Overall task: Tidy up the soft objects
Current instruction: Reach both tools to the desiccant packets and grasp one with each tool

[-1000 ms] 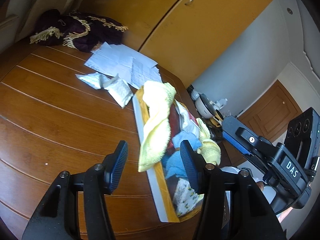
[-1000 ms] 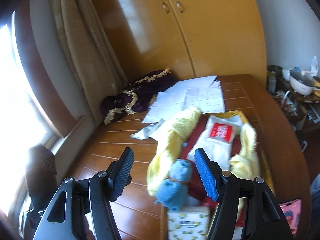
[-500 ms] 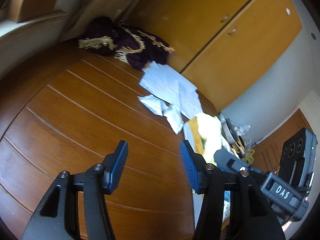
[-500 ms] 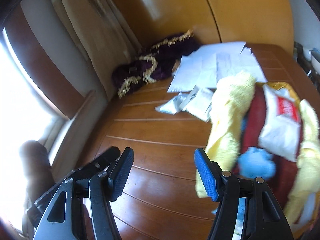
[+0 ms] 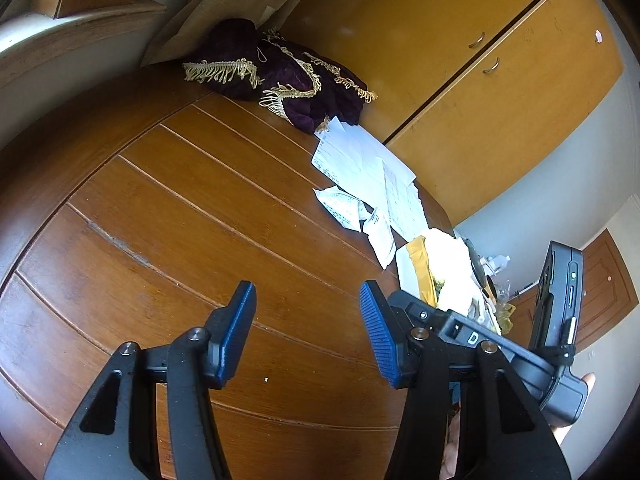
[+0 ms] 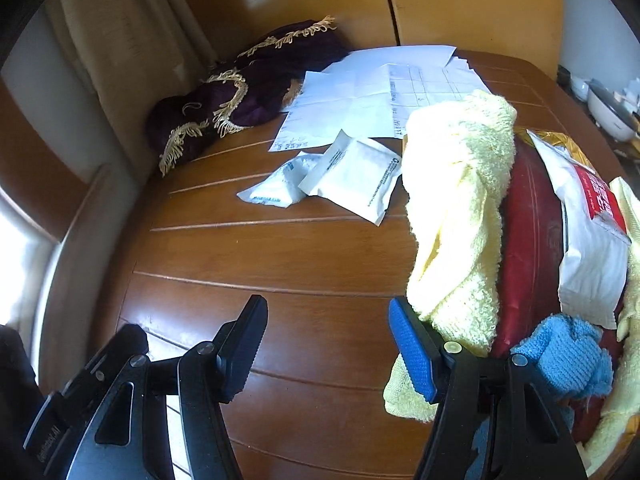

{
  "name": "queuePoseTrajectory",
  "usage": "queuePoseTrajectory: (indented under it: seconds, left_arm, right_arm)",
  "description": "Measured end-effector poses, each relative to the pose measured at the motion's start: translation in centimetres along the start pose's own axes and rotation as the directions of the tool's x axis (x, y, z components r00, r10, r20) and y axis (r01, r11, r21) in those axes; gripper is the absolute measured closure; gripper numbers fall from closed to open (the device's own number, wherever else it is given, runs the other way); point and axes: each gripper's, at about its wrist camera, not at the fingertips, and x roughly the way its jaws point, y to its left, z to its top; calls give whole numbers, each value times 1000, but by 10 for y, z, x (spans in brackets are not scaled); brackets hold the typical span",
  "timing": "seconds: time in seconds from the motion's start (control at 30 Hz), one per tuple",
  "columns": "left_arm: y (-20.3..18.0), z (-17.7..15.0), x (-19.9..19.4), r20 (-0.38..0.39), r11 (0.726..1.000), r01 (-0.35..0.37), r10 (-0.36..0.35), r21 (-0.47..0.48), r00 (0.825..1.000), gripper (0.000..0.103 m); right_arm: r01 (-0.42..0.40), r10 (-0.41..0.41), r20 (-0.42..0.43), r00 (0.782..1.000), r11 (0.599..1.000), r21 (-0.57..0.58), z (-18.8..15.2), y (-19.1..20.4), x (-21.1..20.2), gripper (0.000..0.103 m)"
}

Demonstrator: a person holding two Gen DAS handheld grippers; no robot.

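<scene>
Spread wide and held nothing: left gripper (image 5: pixel 306 332) over bare counter (image 5: pixel 168 232), right gripper (image 6: pixel 326 346) likewise parted, its right-hand finger (image 6: pixel 412 354) close against, perhaps brushing, the hanging edge of the yellow towel (image 6: pixel 460 200) at 3 o'clock. Lay heaped beyond that, toward 3 and 4 o'clock: blue cloth (image 6: pixel 568 354), red item (image 6: pixel 528 248) and white pouch (image 6: pixel 592 240). Judged risky: could snag the towel's draped edge on a sideways sweep and drag the pile off its support; could pinch only loose pile and let it slip. Sat at 12 o'clock: white sachets (image 6: pixel 344 178), papers (image 6: pixel 384 88), purple fringed cloth (image 6: pixel 240 96) farther at 11. Read only "D" on the right gripper's body in the left wrist view; print on sachets and the pouch's red label too small to make out.
</scene>
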Motion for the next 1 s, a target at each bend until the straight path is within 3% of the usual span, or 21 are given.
queuePoseTrajectory:
  seconds: [0.43,0.67,0.83,1.0]
  left_arm:
    - [-8,1,4,-9,999,-3,3,41,1000,50]
    - [-24,10,15,-48,991,-31,38,128,998,50]
    - [-38,25,31,-63,969,-65,82,239,995,50]
    - [-33,46,48,-81,968,-81,103,239,991,50]
  right_arm:
    - [-9,9,8,1000,999,38,11,-18,0,38]
    - [-46,46,4,999,999,28,10,-25,-5,38]
    - [-77,77,2,997,996,48,8,-30,-9,38]
    - [-96,95,15,995,990,107,21,-21,-9,35]
